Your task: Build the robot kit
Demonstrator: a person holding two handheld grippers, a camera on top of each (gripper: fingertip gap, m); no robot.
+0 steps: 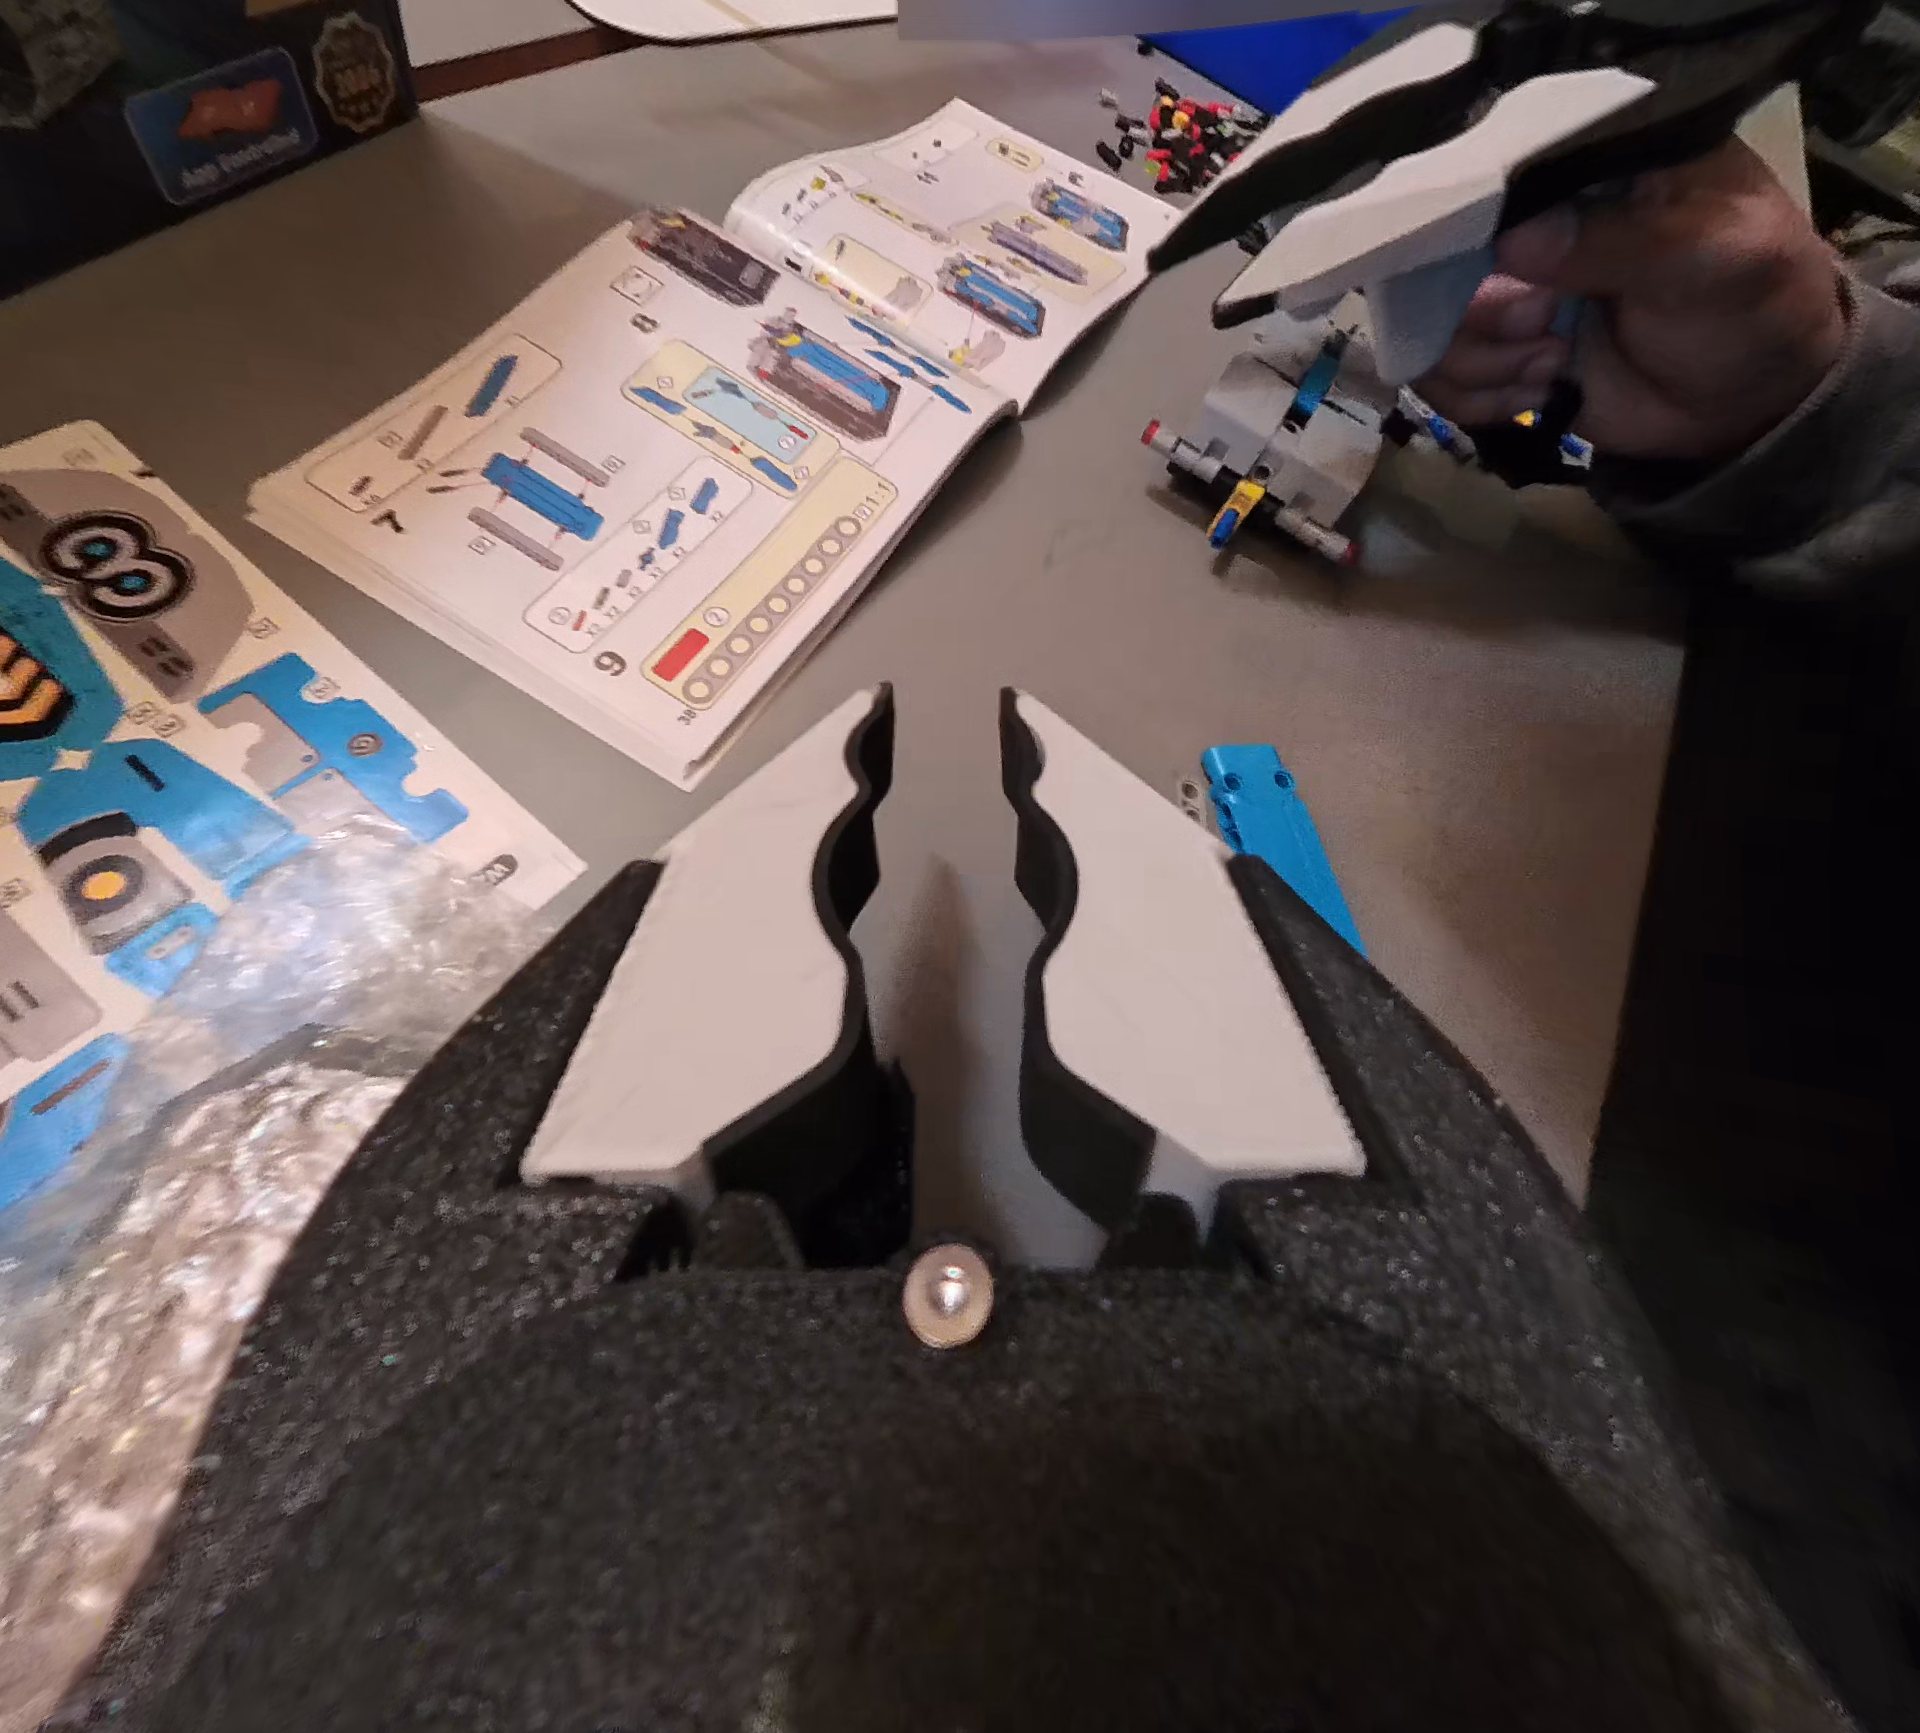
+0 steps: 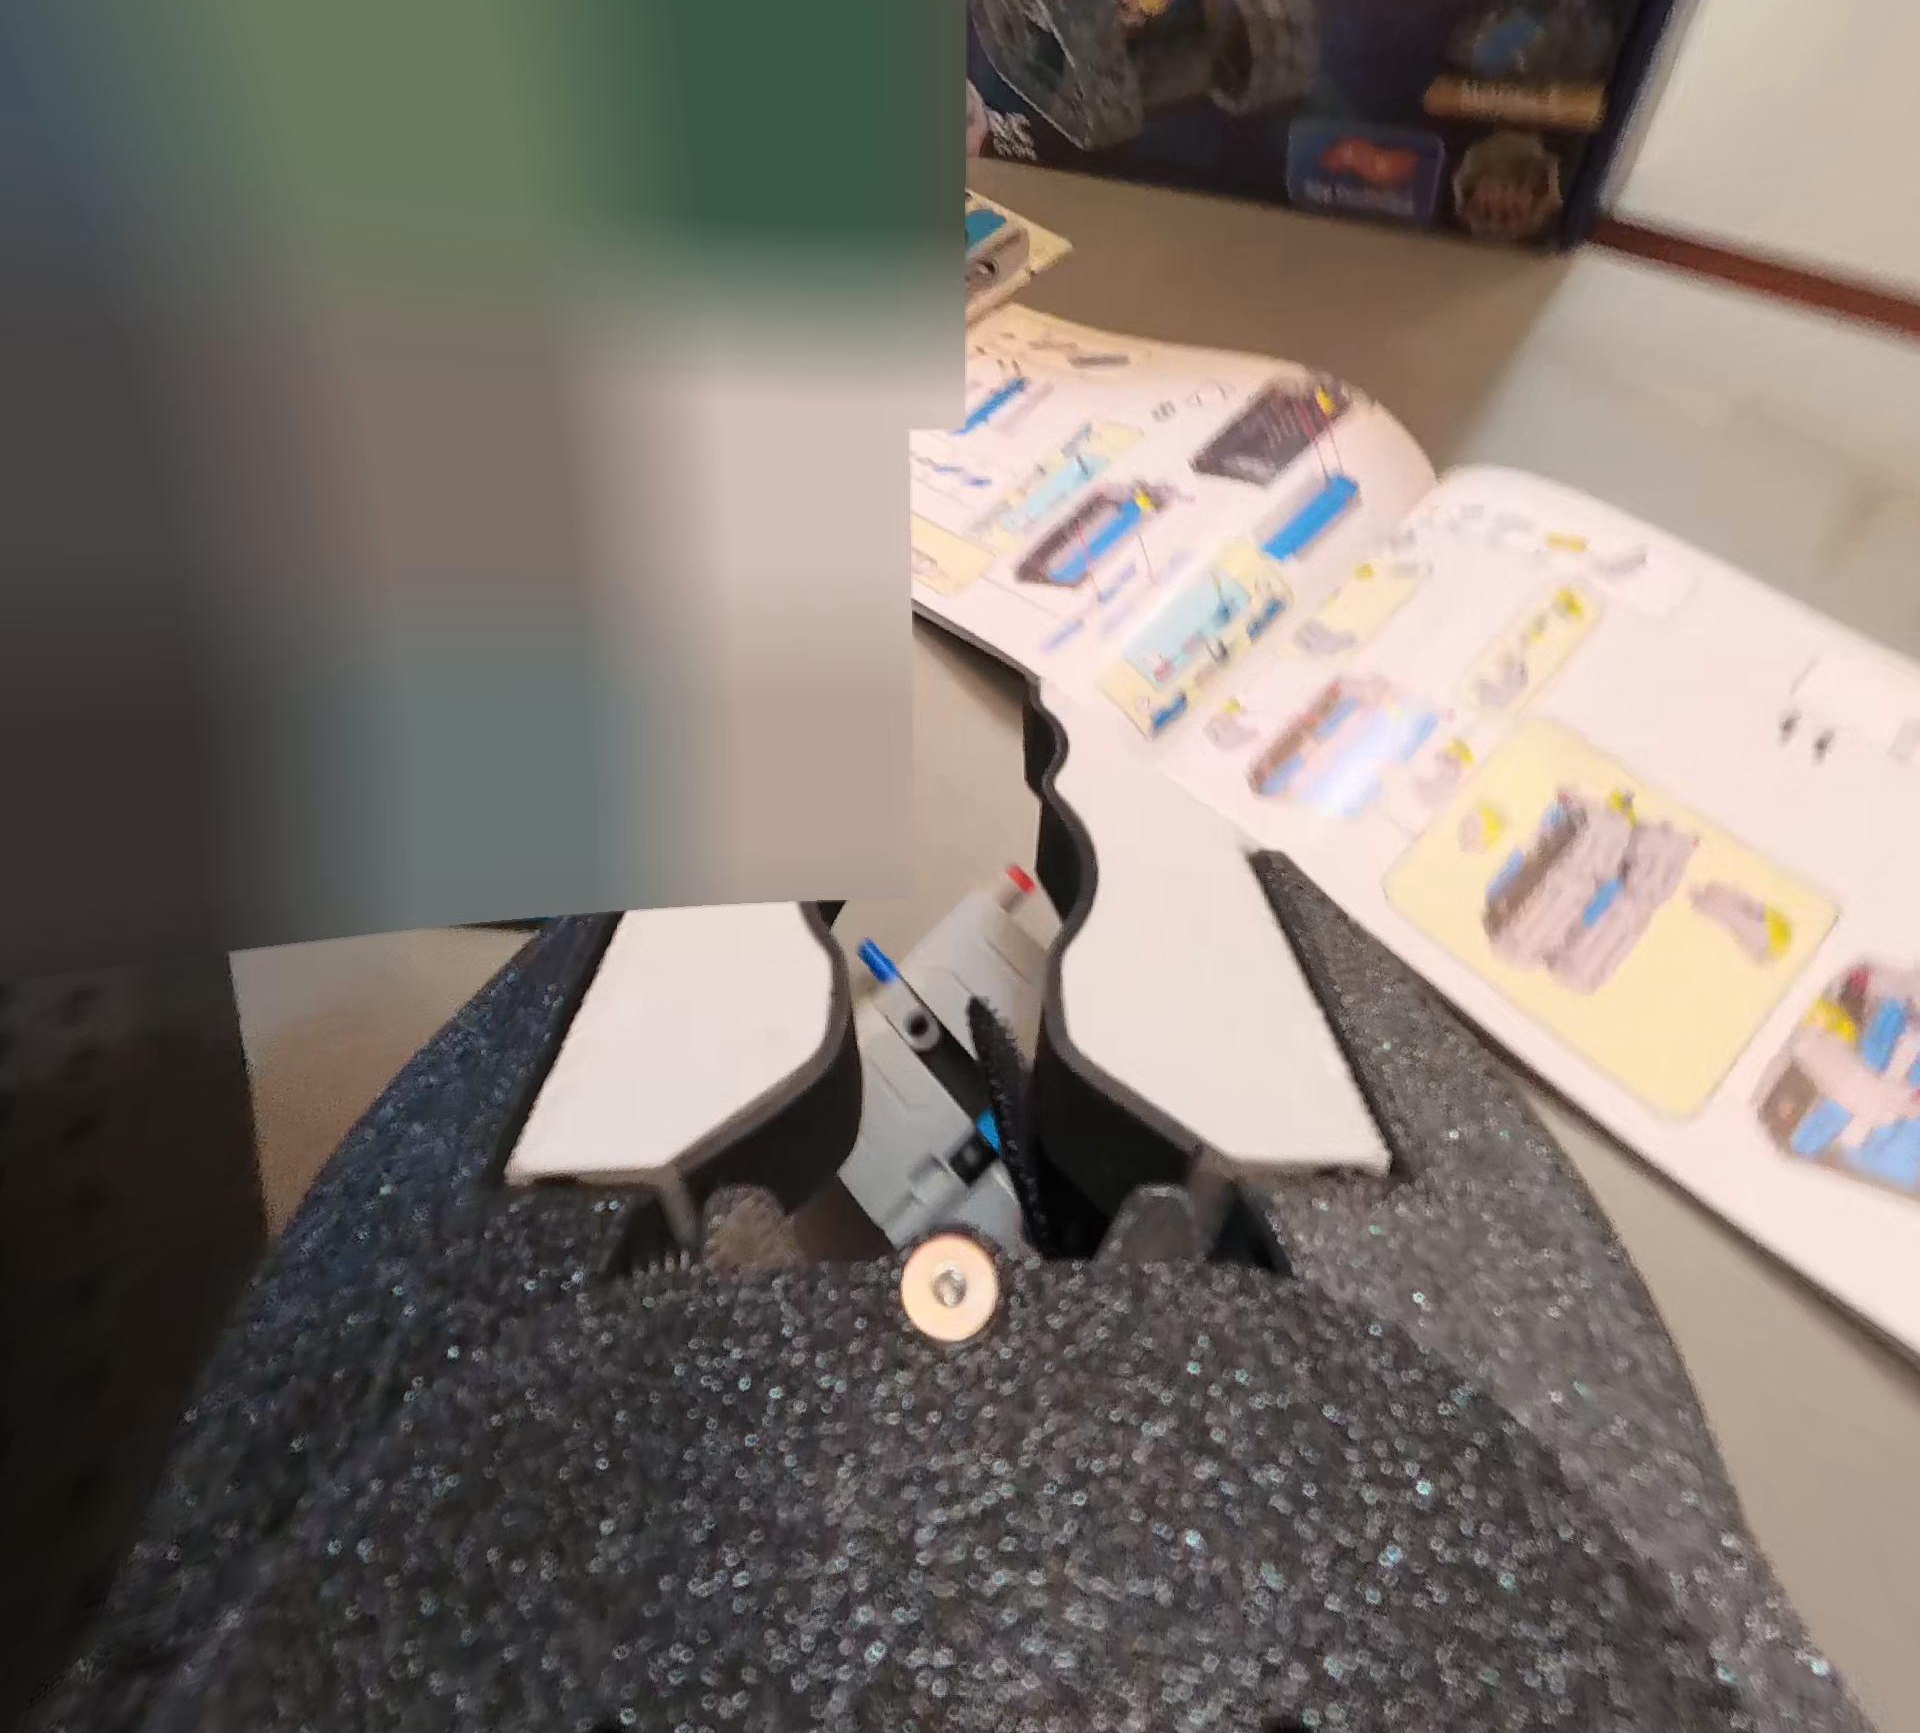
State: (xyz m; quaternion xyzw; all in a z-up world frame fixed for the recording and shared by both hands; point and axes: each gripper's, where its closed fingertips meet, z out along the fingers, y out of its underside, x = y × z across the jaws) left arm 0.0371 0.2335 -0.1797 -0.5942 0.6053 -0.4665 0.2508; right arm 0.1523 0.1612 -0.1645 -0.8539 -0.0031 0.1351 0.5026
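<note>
Grey tabletop (image 1: 1039, 561) fills both views, with an open instruction booklet (image 1: 644, 478) lying flat in the middle, a sticker sheet (image 1: 156, 696) and some crinkled clear plastic wrap (image 1: 208, 1112) to its left, and a dark printed box (image 1: 208, 21) standing at the far edge.

The left gripper (image 1: 945, 717) hovers low over bare surface, its jaws apart and holding nothing; a blue beam (image 1: 1278, 831) lies just beside its right finger.

The right gripper (image 1: 1195, 286), held by a hand (image 1: 1642, 322), sits above a small grey brick assembly (image 1: 1268, 457) that rests on the surface. Its jaws look slightly apart with nothing between them. In its own view a blur patch hides its fingertips.

A heap of small loose parts (image 1: 1184, 125) lies beyond the booklet. Judging by that, only a small portion of the model looks built.
</note>
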